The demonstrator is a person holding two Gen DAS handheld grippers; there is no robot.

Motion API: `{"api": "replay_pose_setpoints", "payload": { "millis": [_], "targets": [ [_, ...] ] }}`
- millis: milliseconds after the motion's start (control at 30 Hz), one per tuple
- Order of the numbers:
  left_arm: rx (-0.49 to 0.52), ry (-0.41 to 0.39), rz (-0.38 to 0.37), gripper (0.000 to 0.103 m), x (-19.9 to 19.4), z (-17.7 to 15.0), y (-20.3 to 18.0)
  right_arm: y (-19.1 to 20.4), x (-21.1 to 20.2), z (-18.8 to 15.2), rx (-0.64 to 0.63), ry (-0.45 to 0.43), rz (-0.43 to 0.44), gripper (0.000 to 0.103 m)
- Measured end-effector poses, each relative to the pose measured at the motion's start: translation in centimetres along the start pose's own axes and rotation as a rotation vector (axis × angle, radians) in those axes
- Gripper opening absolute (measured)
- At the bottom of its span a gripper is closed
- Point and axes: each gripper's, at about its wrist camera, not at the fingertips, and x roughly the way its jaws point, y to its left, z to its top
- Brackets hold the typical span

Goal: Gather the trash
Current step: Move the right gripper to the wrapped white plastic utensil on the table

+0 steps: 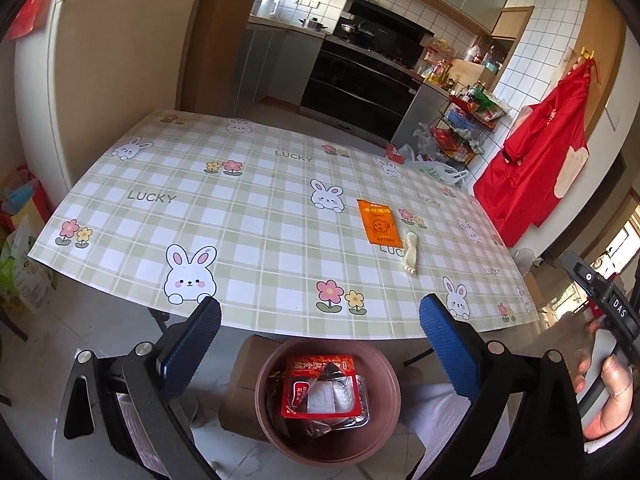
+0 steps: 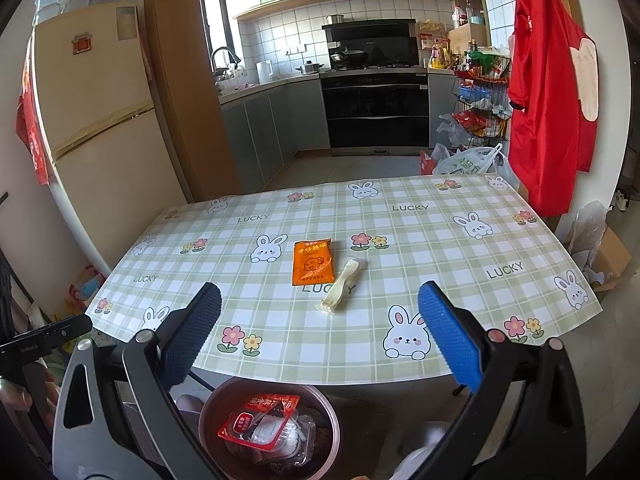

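An orange packet [image 1: 379,222] [image 2: 313,261] lies flat on the checked tablecloth [image 1: 248,208] [image 2: 440,248], with a wrapped white plastic spoon [image 1: 410,253] [image 2: 343,282] just to its right. A brown bin [image 1: 390,396] [image 2: 206,404] stands on the floor below the table's near edge and holds a red-labelled foil tray [image 1: 324,390] [image 2: 266,424] and other wrappers. My left gripper [image 1: 320,340] is open and empty above the bin. My right gripper [image 2: 320,328] is open and empty over the table's near edge, short of the packet and spoon.
A cardboard box [image 1: 240,384] sits on the floor beside the bin. A fridge [image 2: 100,120] stands at the left. A red apron [image 2: 548,80] hangs at the right, with a wire rack [image 2: 480,92] and plastic bags [image 2: 468,160] beyond the table's far edge.
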Motion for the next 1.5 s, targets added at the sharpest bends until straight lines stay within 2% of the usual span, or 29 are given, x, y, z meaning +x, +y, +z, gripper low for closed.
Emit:
{"api": "replay_pose_setpoints", "payload": {
  "millis": [433,667,833,1067,1500],
  "targets": [
    [-0.038,-0.058,0.096,0.097,-0.6,0.9,1.3,-0.2,0.7,0.0,-0.006,0.018,-0.005,0.097],
    [-0.021,-0.08,0.15,0.097,0.3,2.1,1.7,-0.9,3.1,-1.3,-0.027,0.063,0.017,0.097],
    [-0.011,-0.072,0.176,0.097,2.1,3.2,1.7,-2.5,5.5,-1.7,0.038,0.113,0.042,0.097],
    [0.016,-0.055,0.193,0.097,4.9,4.2,1.6,-3.9,8.1,-1.9,0.07,0.157,0.02,0.097],
    [0.073,-0.029,0.165,0.097,10.1,5.3,0.4,-6.1,12.2,-2.3,0.101,0.222,-0.014,0.097]
  ]
}}
